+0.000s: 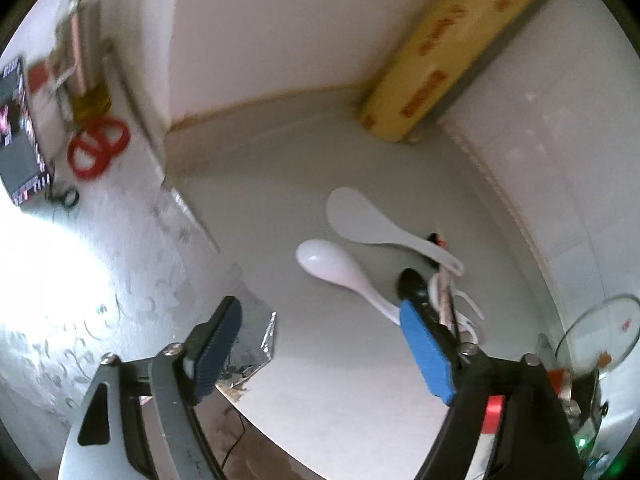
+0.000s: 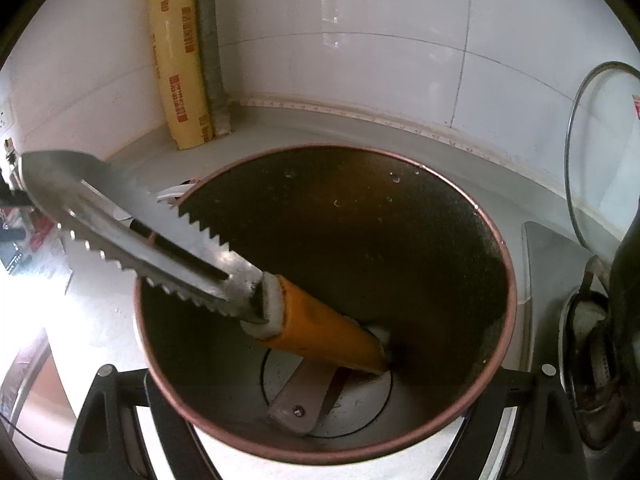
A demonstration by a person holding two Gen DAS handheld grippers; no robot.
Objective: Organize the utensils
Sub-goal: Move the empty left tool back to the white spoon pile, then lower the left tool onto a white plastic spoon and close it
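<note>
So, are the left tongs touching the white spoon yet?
Apart. Left wrist view: the left tongs stand open above the counter, the white spoon lying clear beyond the pads.

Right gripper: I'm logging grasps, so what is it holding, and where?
The right gripper straddles the metal container at its near rim; its pads are hidden, so an actual hold cannot be told.

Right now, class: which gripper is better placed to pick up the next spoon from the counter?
Left. The left gripper is open above the white spoon and rice paddle; the right gripper is occupied holding the container.
</note>
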